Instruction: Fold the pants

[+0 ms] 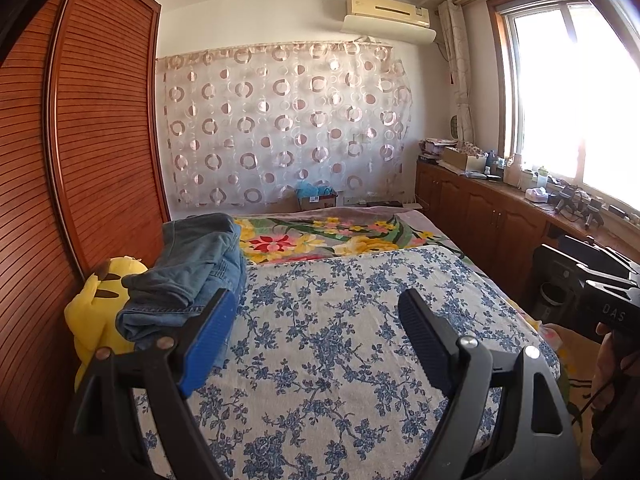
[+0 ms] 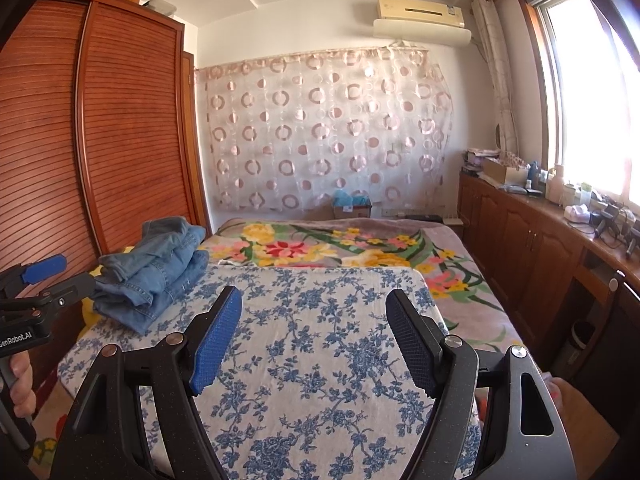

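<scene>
Folded blue denim pants (image 1: 188,276) lie in a pile at the left edge of the bed, on the blue-flowered white sheet (image 1: 328,344); the right wrist view shows the same pants (image 2: 156,272). My left gripper (image 1: 316,300) hangs open over the sheet, to the right of the pile, with nothing between its blue pads. My right gripper (image 2: 314,296) is also open and empty above the sheet (image 2: 320,360), the pants off to its left. The left gripper (image 2: 44,276) shows at the left edge of the right wrist view, held by a hand (image 2: 22,384).
A yellow plush toy (image 1: 96,308) sits under the pants by the slatted wooden wardrobe (image 1: 92,140). A flowered blanket (image 1: 320,240) covers the far half of the bed. Wooden cabinets (image 1: 480,216) with clutter run along the window on the right. The right gripper's body (image 1: 608,304) shows at the right edge.
</scene>
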Demonstrator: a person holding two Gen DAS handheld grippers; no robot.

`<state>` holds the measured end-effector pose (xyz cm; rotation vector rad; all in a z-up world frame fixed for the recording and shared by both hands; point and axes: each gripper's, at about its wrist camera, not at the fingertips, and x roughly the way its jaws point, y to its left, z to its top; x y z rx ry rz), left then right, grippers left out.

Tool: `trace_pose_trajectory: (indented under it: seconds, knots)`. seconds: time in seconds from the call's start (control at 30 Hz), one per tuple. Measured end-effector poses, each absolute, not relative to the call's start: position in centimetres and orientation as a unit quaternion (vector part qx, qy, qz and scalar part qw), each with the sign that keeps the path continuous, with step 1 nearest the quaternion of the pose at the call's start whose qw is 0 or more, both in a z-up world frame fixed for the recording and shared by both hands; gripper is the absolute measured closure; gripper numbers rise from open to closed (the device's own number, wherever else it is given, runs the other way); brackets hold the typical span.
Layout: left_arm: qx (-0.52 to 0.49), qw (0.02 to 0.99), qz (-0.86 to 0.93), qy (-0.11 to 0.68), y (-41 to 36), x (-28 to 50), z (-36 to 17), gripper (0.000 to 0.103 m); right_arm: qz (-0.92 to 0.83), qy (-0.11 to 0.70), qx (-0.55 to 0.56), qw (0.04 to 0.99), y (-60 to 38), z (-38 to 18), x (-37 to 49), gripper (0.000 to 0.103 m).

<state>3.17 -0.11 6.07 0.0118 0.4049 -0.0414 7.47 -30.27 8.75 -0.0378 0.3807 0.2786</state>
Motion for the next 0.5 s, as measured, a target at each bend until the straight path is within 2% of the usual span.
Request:
trace_pose_trajectory:
  seconds: [0.5]
  knots:
    - [0.005,0.978,-0.017,0.207,0.62,3.40,5.14,0.019,0.138,0.193,-0.015,0.971,-29.77,8.06,7.59,0.026]
